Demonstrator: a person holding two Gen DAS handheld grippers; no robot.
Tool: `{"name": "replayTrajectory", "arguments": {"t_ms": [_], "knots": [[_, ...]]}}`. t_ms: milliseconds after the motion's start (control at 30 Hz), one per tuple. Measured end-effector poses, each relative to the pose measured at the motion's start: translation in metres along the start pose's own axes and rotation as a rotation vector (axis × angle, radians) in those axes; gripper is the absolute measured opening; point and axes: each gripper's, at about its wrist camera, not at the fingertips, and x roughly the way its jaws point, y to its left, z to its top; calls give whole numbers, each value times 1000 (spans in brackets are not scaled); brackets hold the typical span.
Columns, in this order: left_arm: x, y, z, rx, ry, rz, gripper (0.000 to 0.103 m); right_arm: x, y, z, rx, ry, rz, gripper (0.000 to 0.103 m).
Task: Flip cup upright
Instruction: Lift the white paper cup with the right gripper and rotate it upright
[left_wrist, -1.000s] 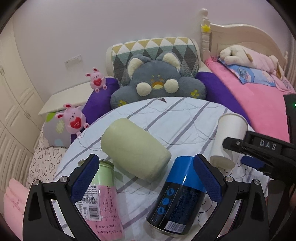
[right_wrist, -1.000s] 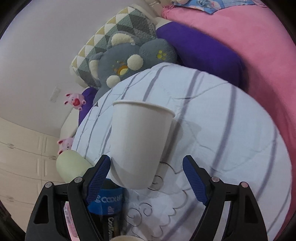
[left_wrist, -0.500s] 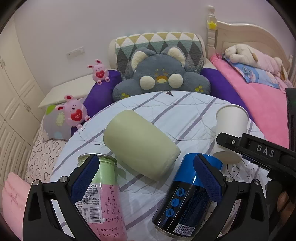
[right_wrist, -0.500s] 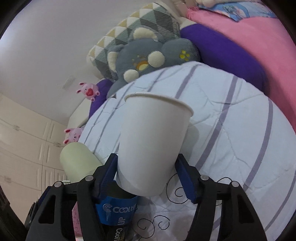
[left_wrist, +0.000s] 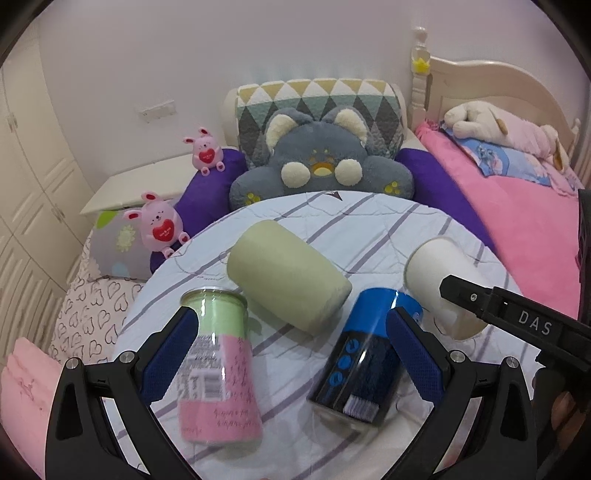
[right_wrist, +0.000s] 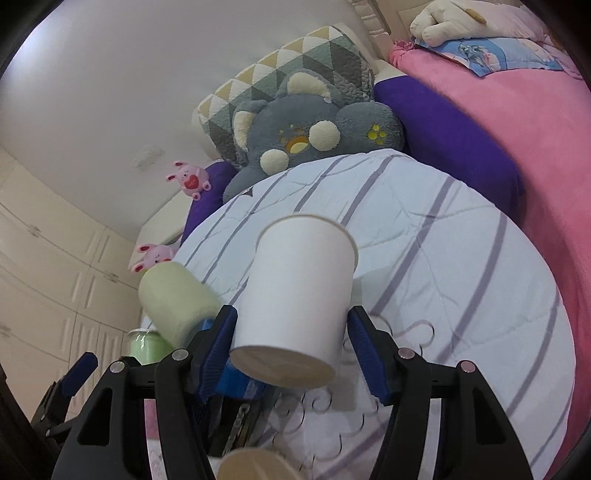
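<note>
My right gripper (right_wrist: 291, 350) is shut on a white paper cup (right_wrist: 295, 295), blue pads pressed on both its sides. The cup is lifted off the striped cloth and tilted, its bottom toward the camera and its open rim pointing away. In the left wrist view the cup (left_wrist: 439, 284) shows at the right, with the right gripper's black arm (left_wrist: 517, 321) across it. My left gripper (left_wrist: 291, 354) is open and empty, low over the near part of the table.
On the round table with a striped cloth (left_wrist: 369, 229) lie a pale green cylinder (left_wrist: 288, 280), a green and pink can (left_wrist: 218, 369) and a blue can (left_wrist: 365, 358). A grey plush cushion (left_wrist: 321, 170), purple pillows and a pink bed (left_wrist: 528, 221) lie behind.
My right gripper closed on the white cup, lifted it off the cloth and tipped it. My left gripper drew back slightly; the cans look nearer to it.
</note>
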Motion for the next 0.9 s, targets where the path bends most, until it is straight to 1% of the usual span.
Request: {"name": "replayTrajectory", "arguments": {"t_ms": [200, 300, 533, 767, 900], "knots": [[-26, 8, -12, -21, -19, -6, 103, -21, 1, -15, -9, -17, 16, 63], [-39, 12, -17, -41, -31, -23, 103, -29, 0, -20, -5, -29, 23, 62], [-64, 22, -34, -75, -44, -40, 103, -59, 3, -34, -7, -89, 66, 62], [-90, 57, -58, -153, -54, -52, 103, -81, 28, -57, -69, -114, 102, 62], [-100, 77, -72, -194, -62, -29, 103, -86, 41, -68, -108, -117, 101, 63]]}}
